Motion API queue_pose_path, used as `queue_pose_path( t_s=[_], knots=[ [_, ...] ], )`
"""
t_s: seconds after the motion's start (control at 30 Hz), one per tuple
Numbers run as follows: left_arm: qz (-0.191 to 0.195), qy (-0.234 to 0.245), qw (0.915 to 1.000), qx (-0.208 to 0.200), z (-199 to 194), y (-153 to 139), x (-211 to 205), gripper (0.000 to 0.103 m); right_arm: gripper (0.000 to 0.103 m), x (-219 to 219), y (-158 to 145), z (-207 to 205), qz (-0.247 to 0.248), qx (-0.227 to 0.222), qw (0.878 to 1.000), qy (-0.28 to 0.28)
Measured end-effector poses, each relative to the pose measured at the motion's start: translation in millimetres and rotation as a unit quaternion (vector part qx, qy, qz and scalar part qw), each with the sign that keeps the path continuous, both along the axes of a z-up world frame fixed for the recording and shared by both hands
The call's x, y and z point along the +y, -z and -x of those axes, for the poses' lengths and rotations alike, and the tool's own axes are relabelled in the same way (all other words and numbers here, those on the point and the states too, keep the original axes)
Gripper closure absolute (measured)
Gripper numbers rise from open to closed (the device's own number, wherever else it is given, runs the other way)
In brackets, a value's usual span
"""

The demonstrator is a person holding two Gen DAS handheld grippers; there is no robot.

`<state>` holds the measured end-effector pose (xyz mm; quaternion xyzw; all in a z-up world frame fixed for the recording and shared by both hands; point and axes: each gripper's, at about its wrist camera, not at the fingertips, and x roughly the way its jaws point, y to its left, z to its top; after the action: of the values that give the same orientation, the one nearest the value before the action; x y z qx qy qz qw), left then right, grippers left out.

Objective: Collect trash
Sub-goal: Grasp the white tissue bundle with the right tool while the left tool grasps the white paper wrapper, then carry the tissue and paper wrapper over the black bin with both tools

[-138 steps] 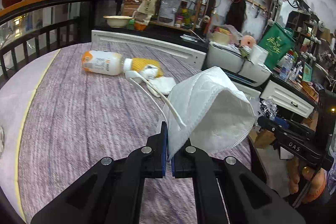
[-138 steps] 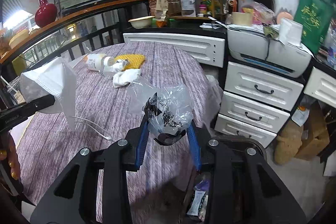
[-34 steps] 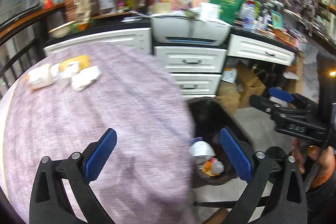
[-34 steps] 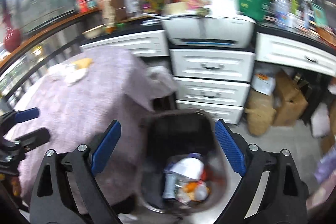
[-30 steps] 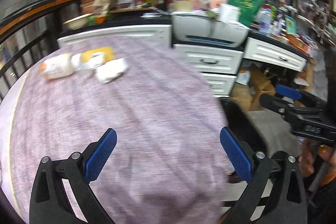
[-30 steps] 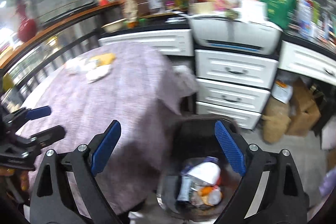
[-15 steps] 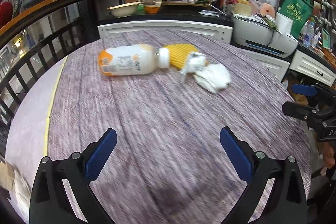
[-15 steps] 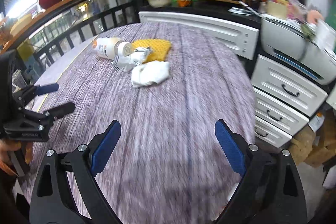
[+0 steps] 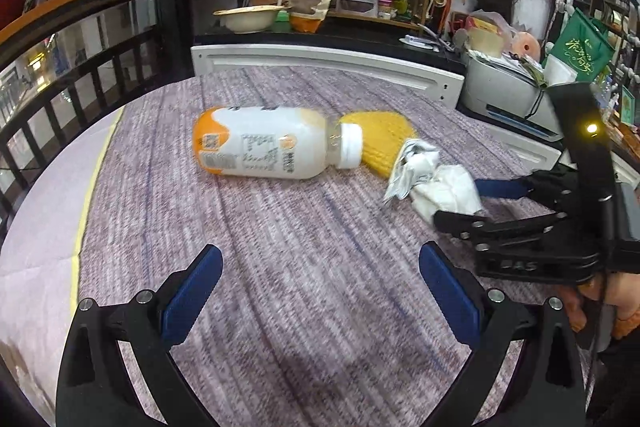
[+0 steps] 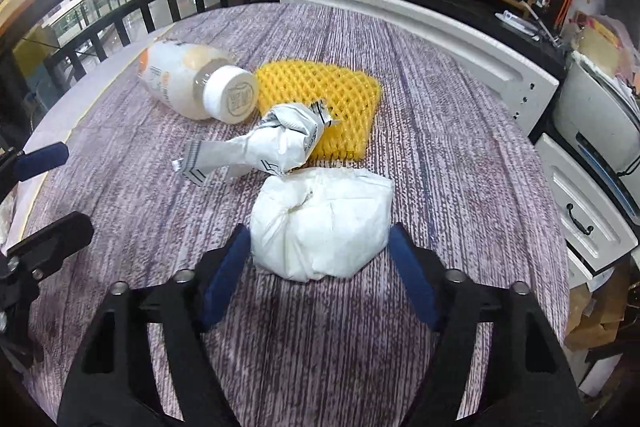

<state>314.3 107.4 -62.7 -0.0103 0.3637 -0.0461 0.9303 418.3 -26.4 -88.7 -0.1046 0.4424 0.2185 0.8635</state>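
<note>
Table [image 10: 460,155]: round, purple-grey cloth; four bits of trash lay clustered at its far middle.
Bottle [image 9: 264,143]: on its side, cap touching the net [image 10: 328,99].
Net: yellow foam, flat, partly under the wrapper [image 10: 272,143].
Wrapper: crumpled, silvery, just beyond the wad [image 10: 320,223].
Wad: white tissue, nearest.
Right gripper [image 10: 320,259]: spread, straddling the wad, seemingly to pinch it.
Left gripper [image 9: 320,291]: spread, empty, facing the bottle, likely its pick.
</note>
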Motion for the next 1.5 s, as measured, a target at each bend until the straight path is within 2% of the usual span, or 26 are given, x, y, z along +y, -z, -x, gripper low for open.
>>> queue_pose_path(
  t_s=[0.03, 0.07, 0.1, 0.2, 0.37, 0.43, 0.57, 0.63, 0.7, 0.77, 0.9, 0.93, 1.1, 1.3, 1.5],
  knots=[
    [0.0, 0.006, 1.0, -0.003, -3, -1, -4, 0.006, 0.048, -2, -1, 2, -0.005, -0.006, 1.0, -0.005],
    [-0.004, 0.009, 0.9999, -0.006, -5, -1, -7, 0.006, 0.066, -4, -2, 3, -0.015, -0.004, 1.0, -0.011],
    [-0.009, 0.013, 0.9998, -0.01, -7, -1, -11, 0.006, 0.074, -8, -4, 5, -0.021, -0.005, 1.0, -0.011],
    [-0.014, 0.021, 0.9996, -0.009, -16, 3, -18, 0.006, 0.084, -22, -9, 13, -0.026, -0.021, 0.999, 0.003],
    [-0.023, 0.035, 0.9991, 0.004, -33, 11, -37, 0.009, 0.086, -50, -16, 27, -0.043, -0.03, 0.998, 0.022],
    [-0.037, 0.038, 0.9984, 0.017, -44, 16, -46, 0.018, 0.086, -59, -19, 33, -0.045, -0.033, 0.998, 0.025],
    [-0.04, 0.025, 0.9981, 0.04, -64, 26, -49, 0.026, 0.086, -76, -26, 51, -0.056, -0.042, 0.997, 0.03],
    [-0.021, 0.014, 0.9981, 0.056, -73, 29, -45, 0.042, 0.086, -83, -27, 56, -0.062, -0.043, 0.997, 0.033],
    [-0.01, 0.001, 0.9978, 0.066, -77, 31, -42, 0.05, 0.086, -91, -26, 62, -0.063, -0.042, 0.996, 0.039],
    [-0.014, -0.003, 0.9978, 0.065, -78, 30, -43, 0.059, 0.086, -98, -25, 65, -0.068, -0.039, 0.996, 0.045],
    [-0.015, -0.003, 0.9976, 0.067, -73, 28, -45, 0.089, 0.086, -109, -24, 72, -0.083, -0.037, 0.994, 0.056],
    [-0.014, -0.003, 0.9976, 0.067, -71, 28, -46, 0.092, 0.086, -112, -25, 75, -0.087, -0.039, 0.994, 0.059],
    [-0.013, -0.007, 0.9985, 0.053, -52, 23, -47, 0.094, 0.086, -125, -26, 93, -0.091, -0.055, 0.992, 0.069],
    [0.016, 0.005, 0.9992, 0.035, -10, 13, -53, 0.094, 0.086, -142, -24, 115, -0.102, -0.056, 0.99, 0.077],
    [0.0, 0.022, 0.9997, -0.004, 38, 1, -73, 0.096, 0.086, -163, -30, 147, -0.109, -0.072, 0.987, 0.091]
  ],
)
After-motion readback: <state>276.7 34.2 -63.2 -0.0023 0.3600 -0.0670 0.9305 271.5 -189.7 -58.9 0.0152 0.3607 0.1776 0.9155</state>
